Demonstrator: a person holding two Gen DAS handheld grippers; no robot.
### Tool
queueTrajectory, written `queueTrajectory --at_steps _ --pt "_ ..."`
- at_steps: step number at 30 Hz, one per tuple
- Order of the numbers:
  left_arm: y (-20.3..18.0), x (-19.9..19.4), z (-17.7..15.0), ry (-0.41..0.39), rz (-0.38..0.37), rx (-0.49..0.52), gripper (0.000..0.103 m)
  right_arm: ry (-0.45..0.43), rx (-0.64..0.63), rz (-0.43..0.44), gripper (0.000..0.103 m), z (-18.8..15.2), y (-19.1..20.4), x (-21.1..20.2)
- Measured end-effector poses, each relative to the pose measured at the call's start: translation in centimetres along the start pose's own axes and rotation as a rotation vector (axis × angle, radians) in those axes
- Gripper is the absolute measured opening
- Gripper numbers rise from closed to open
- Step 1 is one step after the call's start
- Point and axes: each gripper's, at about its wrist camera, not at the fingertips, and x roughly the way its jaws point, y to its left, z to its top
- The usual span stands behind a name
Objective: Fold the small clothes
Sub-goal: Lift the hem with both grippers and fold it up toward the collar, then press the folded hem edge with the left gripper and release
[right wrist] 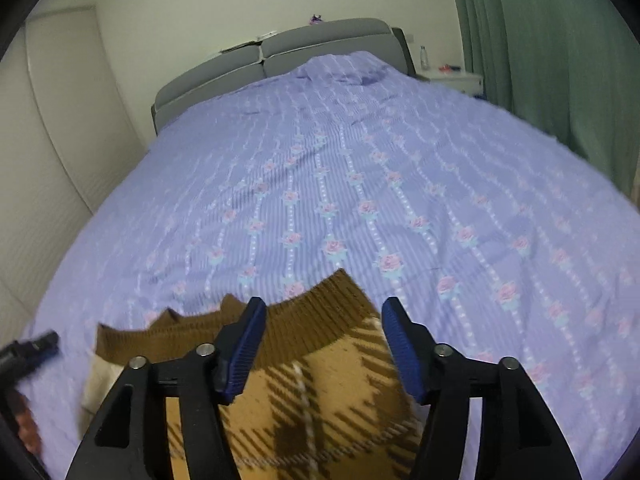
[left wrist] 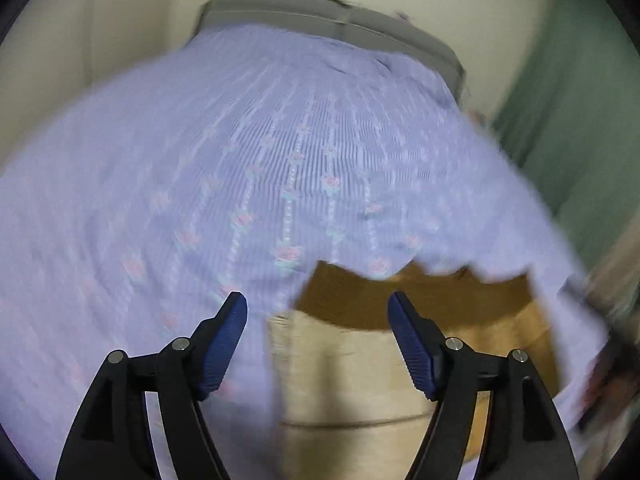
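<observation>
On bedspread (right wrist: 360, 168): brown sweater (right wrist: 320, 392); left gripper (left wrist: 318, 312), right gripper (right wrist: 324, 316) fingers apart, empty.

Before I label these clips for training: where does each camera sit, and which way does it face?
Left wrist view: on the left tool, angled down at the brown sweater on the purple bedspread, facing the grey headboard; its open fingers show.
Right wrist view: on the right tool, above the sweater's ribbed hem, facing the headboard; its open fingers show, and the left tool at lower left.
Shared: sweater, bedspread, headboard, green curtain.
</observation>
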Motion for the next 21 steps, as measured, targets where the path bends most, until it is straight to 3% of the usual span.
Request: queueTrajectory --at_steps 2,5,15,16,18,19,20,21 --pt "0.0 1.6 -0.4 0.058 0.013 0.053 0.072 -0.009 -0.052 -0.037 0.062 -0.4 0.2 -0.3" --pt "0.1 4.0 -0.3 0.119 -0.03 0.054 0.072 0.003 -0.124 -0.101 0.062 -0.9 0.4 0.5" --pt "0.4 9.0 -0.3 0.192 -0.026 -0.007 0.067 0.2 -0.086 -0.06 0.06 -0.6 -1.6 6.7" --pt "0.4 9.4 0.0 0.196 -0.027 -0.016 0.064 0.216 -0.088 -0.068 0.059 -0.6 -1.7 7.1" --pt "0.5 9.2 -0.2 0.187 -0.034 -0.026 0.053 0.237 -0.073 -0.058 0.039 -0.7 -1.8 7.8" --pt "0.4 8.8 -0.2 0.17 -0.03 -0.024 0.039 0.244 -0.064 -0.049 0.038 -0.8 -1.8 8.1" --pt "0.4 8.4 -0.2 0.154 -0.022 -0.024 0.026 0.24 -0.053 -0.05 0.032 -0.9 -1.9 8.1" --pt "0.4 7.5 -0.4 0.12 -0.022 -0.025 0.019 0.217 -0.049 -0.058 0.021 -0.9 -2.0 7.8"
